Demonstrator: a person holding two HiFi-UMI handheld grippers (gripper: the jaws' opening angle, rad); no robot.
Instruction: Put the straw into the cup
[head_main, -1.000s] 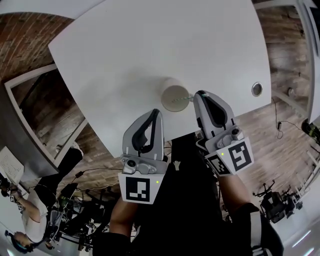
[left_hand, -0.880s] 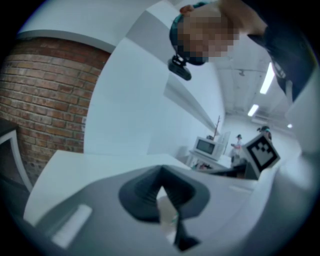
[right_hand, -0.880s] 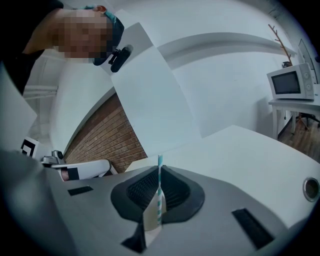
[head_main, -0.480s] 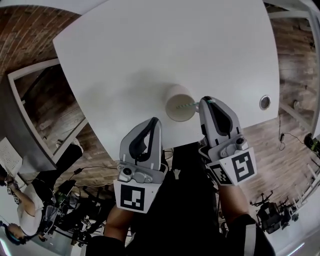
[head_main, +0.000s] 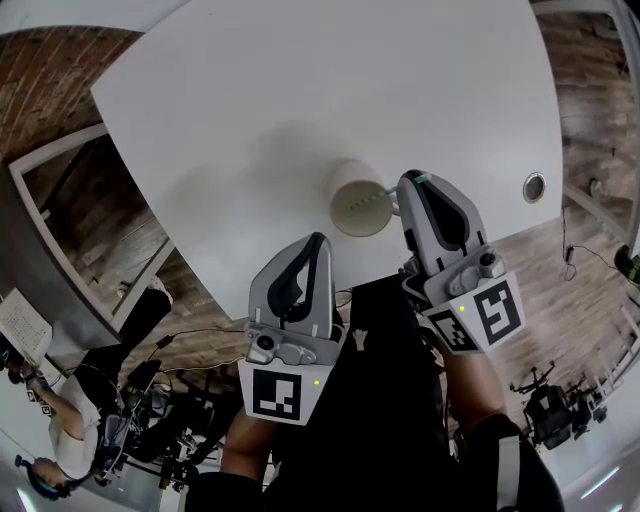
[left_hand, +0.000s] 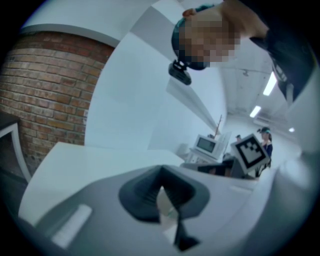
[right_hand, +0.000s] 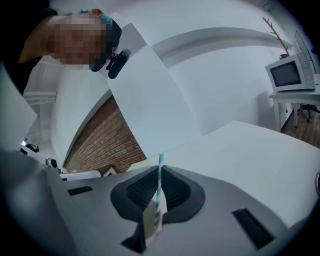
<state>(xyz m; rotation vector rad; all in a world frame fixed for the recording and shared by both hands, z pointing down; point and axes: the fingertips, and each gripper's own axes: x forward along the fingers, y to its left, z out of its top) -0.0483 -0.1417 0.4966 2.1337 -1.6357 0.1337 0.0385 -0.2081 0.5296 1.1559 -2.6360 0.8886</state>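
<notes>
Straw (head_main: 371, 201) is pinched in the closed right gripper (head_main: 417, 181), with its tip over the mouth of the cup (head_main: 345, 186) on the table (head_main: 300, 90). It should be tipped upright, lowered inside, then released. Left gripper (head_main: 317, 241) is held back, closed on a pale scrap (left_hand: 166, 207). Little is changed from a second ago: the tip was already at the cup.

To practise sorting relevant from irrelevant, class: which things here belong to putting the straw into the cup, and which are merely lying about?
Belong: white cup; striped straw, reaching over the cup's mouth; right hand-held gripper, shut on the straw.

Lying about: round grommet in the table; microwave; left hand-held gripper, shut on a pale scrap.
</notes>
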